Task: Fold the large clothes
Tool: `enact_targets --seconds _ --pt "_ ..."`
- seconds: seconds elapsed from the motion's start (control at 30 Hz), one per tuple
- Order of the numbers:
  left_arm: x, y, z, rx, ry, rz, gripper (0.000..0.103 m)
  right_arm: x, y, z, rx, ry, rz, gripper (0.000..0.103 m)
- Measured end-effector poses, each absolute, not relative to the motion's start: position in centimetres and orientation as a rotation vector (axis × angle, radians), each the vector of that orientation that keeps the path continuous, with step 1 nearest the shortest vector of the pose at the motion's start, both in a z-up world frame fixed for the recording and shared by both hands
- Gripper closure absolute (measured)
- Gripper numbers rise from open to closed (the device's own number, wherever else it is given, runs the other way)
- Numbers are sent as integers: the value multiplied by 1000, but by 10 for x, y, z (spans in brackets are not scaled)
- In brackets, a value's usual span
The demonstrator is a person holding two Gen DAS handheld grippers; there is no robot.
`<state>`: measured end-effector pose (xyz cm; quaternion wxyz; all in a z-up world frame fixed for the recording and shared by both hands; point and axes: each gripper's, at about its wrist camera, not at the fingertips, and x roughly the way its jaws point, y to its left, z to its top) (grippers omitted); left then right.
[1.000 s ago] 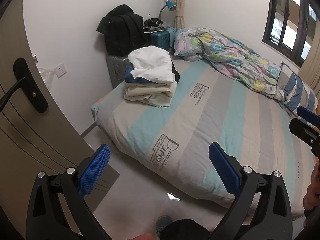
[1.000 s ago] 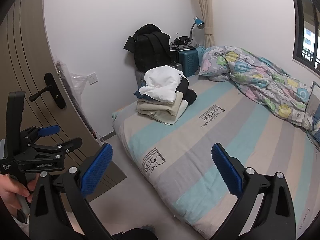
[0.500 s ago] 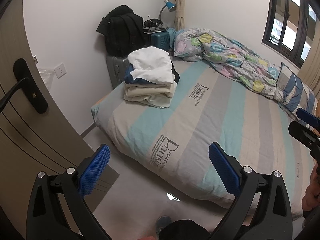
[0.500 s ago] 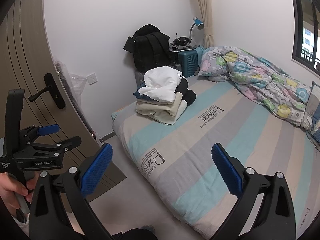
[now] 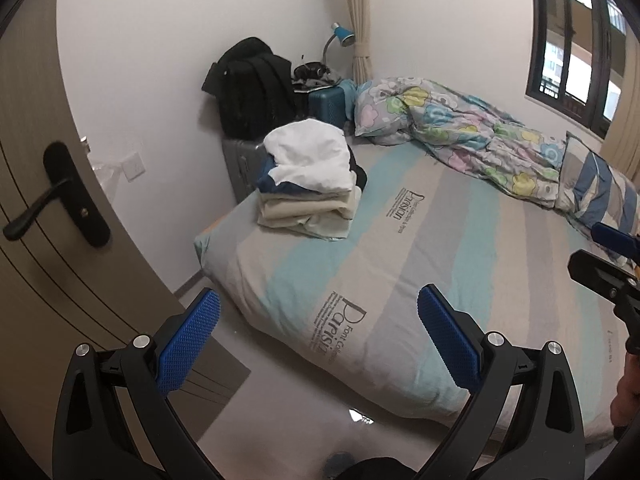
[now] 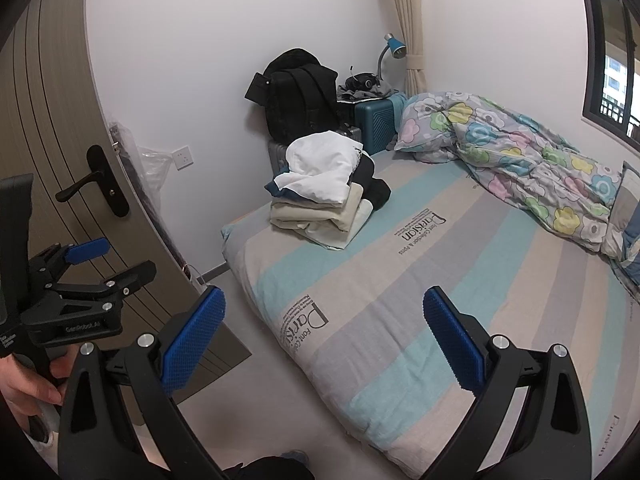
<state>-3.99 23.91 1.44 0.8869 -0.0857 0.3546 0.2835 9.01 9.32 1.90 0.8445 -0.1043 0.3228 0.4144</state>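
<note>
A pile of folded clothes (image 5: 308,184), white on top, dark blue and cream below, sits at the far left corner of the striped mattress (image 5: 420,248). It also shows in the right wrist view (image 6: 320,196) on the mattress (image 6: 460,280). My left gripper (image 5: 318,330) is open and empty, held above the floor in front of the bed's near edge. My right gripper (image 6: 324,328) is open and empty at the same near edge. The left gripper shows at the left of the right wrist view (image 6: 90,264). Both are far from the pile.
A floral duvet (image 5: 460,128) and a striped pillow (image 5: 600,188) lie at the far right of the bed. A black backpack (image 5: 252,96) on a grey suitcase and a teal case (image 5: 328,104) stand behind the pile. A door (image 5: 48,216) is at left.
Both views have shifted only slightly; the pile sits a little lower in each view. Both grippers stay open and empty.
</note>
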Motion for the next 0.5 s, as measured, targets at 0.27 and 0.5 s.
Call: enact_targets --seconds 0.27,0.5 --pt "-41 240 16 -182 725 583 6 91 95 19 -219 682 874 7" --pt "-38 246 17 -203 753 606 6 90 96 19 -218 678 871 7"
